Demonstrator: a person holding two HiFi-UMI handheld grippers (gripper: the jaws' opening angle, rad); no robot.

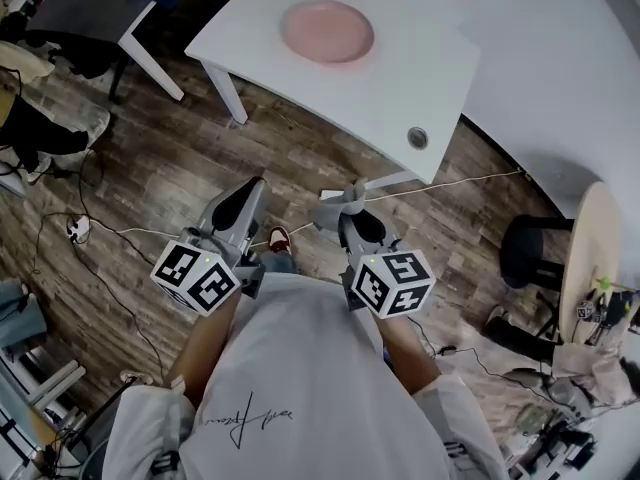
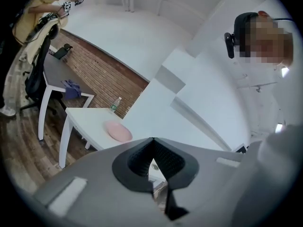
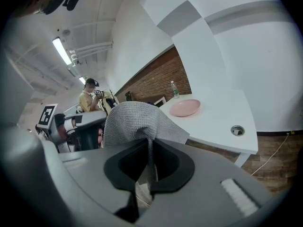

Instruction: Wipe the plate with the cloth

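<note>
A pink plate (image 1: 327, 30) sits on the white table (image 1: 440, 78) ahead of me, far beyond both grippers. It also shows as the plate (image 2: 118, 131) in the left gripper view and the plate (image 3: 185, 108) in the right gripper view. My right gripper (image 1: 345, 202) is held over the wooden floor, shut on a grey cloth (image 3: 135, 121) that bunches up above its jaws (image 3: 150, 148). My left gripper (image 1: 252, 190) hovers beside it, also short of the table. Its jaws (image 2: 152, 145) are shut with nothing between them.
The table has a round cable hole (image 1: 417, 137) near its front corner and a water bottle (image 3: 175, 90) behind the plate. Cables (image 1: 110, 230) trail over the floor. A black chair (image 1: 528, 250) stands at the right. Another person (image 2: 45, 8) stands by a far desk.
</note>
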